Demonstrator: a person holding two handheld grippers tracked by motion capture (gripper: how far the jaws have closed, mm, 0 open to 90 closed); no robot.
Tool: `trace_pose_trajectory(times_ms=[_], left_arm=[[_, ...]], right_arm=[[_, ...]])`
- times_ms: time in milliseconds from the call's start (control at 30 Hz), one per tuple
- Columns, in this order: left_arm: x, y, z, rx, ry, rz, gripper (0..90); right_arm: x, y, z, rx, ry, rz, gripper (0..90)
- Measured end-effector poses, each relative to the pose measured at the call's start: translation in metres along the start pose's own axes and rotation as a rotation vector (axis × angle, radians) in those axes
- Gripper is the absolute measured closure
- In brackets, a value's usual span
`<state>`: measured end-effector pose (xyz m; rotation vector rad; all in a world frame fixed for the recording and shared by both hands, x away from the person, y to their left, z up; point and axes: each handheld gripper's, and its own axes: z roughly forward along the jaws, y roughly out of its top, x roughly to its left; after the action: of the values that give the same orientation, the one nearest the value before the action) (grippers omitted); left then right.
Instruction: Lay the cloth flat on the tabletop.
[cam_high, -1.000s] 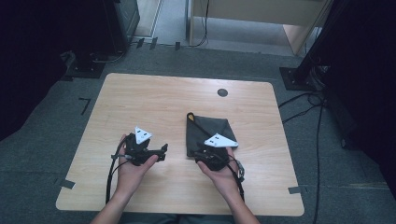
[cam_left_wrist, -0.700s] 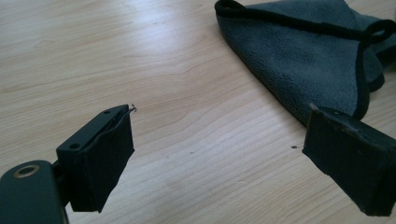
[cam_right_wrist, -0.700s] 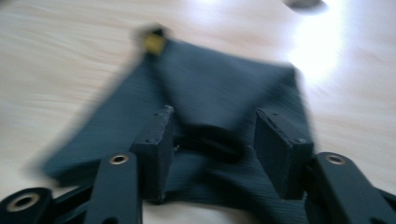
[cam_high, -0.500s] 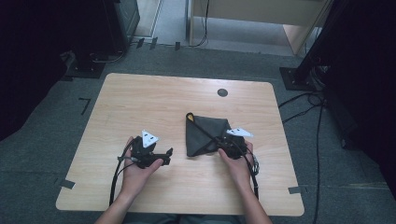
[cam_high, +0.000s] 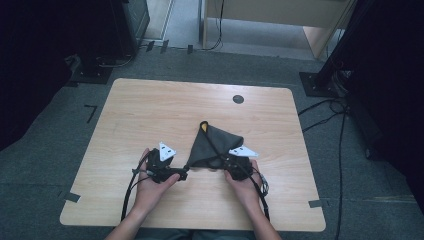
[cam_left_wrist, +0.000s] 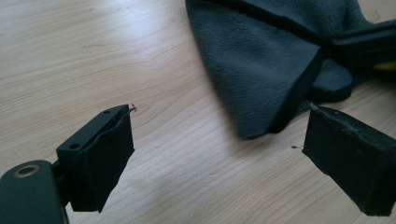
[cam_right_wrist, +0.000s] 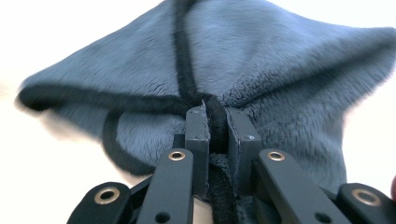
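Dark grey fleece is what you are working on: the cloth (cam_high: 212, 145) lies folded into a rough triangle near the middle of the wooden table (cam_high: 150, 110), its far tip carrying a small yellow tag (cam_high: 204, 128) and its wide edge towards you. Your right gripper (cam_high: 231, 163) has just been closing, and its jaws are now pinched on the cloth's near right corner; in the right gripper view the black-bound hem (cam_right_wrist: 215, 122) is squeezed between the two pads, with the fleece fanning out beyond them. Your left gripper (cam_high: 183, 174) sits low at the near left corner of the cloth, jaws spread wide and holding nothing. In the left gripper view that corner (cam_left_wrist: 261, 126) rests on the wood ahead of the gap and closer to the right-hand jaw, touching neither pad. A round dark grommet (cam_high: 238, 99) sits in the tabletop well beyond the cloth.
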<state>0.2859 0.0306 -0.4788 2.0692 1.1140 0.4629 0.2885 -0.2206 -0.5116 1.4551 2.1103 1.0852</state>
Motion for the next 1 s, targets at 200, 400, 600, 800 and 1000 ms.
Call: trace_pose_trajectory(times_ms=[200, 400, 600, 800, 1000], left_arm=[[-0.003, -0.004, 0.011, 0.03, -0.024, 0.032, 8.5], [0.001, -0.013, 0.023, 0.077, -0.027, 0.038, 8.6], [0.012, -0.018, 0.028, 0.05, -0.059, -0.019, 27.3], [0.023, -0.019, 0.018, 0.011, -0.077, -0.047, 76.6], [0.046, -0.026, 0.005, 0.014, -0.131, -0.104, 83.2]], right_arm=[[0.033, -0.003, -0.001, 0.029, 0.107, -0.087, 82.2], [0.046, -0.004, -0.007, 0.045, 0.18, -0.134, 75.6], [0.032, 0.002, -0.024, -0.045, 0.161, -0.034, 52.9], [0.034, -0.007, -0.008, 0.06, 0.045, -0.105, 49.6], [0.027, -0.005, -0.009, 0.059, 0.021, -0.123, 78.9]])
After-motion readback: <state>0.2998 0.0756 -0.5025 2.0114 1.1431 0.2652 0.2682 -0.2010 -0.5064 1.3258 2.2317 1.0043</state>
